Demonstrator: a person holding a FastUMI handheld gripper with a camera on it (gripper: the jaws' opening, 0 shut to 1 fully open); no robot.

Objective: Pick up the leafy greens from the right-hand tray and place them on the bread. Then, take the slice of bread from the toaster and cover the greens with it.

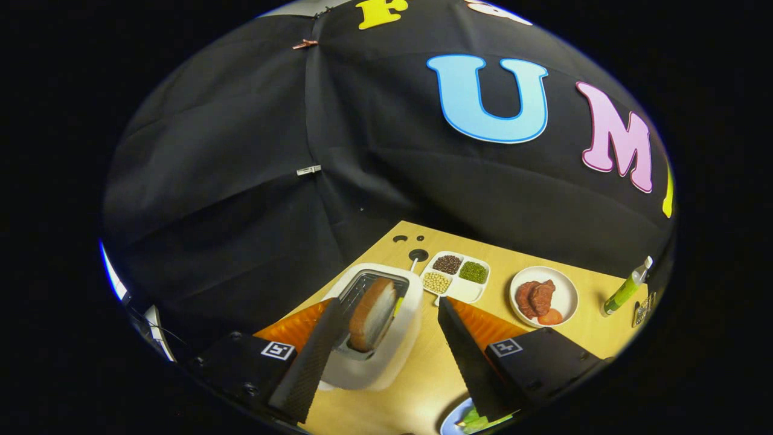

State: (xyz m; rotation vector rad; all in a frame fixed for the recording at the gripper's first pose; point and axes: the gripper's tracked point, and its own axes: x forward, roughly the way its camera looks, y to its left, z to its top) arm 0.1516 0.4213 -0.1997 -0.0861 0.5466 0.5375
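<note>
A white toaster (403,314) stands on the wooden table, with a slice of bread (373,314) standing upright out of its slot. My gripper (386,314) is open, tilted, with the bread slice between its fingers; the left finger (311,356) is close beside the slice and the right finger (468,356) is well apart from it. Neither finger presses on the bread. Below the right finger, leafy greens (477,421) lie on a blue plate (452,420), partly hidden by that finger.
Beyond the toaster sits a white divided tray (468,292) with brown, green and pale beans. To its right is a white plate (566,296) with pieces of meat and tomato. A green bottle (625,290) stands near the table's far right edge. The black cloth wall rises behind.
</note>
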